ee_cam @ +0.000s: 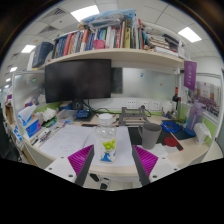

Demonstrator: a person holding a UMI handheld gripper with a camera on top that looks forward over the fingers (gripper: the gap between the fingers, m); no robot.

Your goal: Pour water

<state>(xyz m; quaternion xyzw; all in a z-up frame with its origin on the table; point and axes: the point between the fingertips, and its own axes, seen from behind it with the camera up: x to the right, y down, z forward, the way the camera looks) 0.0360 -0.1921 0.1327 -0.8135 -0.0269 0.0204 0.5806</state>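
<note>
Gripper view is showing a small clear plastic bottle [108, 150] standing upright on a white desk [70, 140], between the two fingers and slightly ahead of their tips. It is looking see-through, with a greenish label or tint on its lower part; whether it is holding water cannot be told. The gripper [115, 160] is hovering with its fingers spread wide, the magenta pads [81, 160] facing inward with a clear gap on either side of the bottle, so nothing is being pinched.

Just beyond the bottle, a pale bowl-like cup [106, 120] is sitting on the desk, and farther on a keyboard [128, 113] is lying in front of a dark monitor [79, 80]. Beyond the right finger a dark round container [151, 133] is standing, with a blue item [180, 128] and a red one near it. Beyond the left finger, blue boxes [33, 126] and other clutter are crowding the desk edge. Above the monitor, a shelf [110, 55] is carrying a row of upright books [100, 38]. A purple banner [190, 74] is hanging at the right, and ceiling lights [86, 12] are glowing overhead. Nothing is standing between the fingers and the bottle.
</note>
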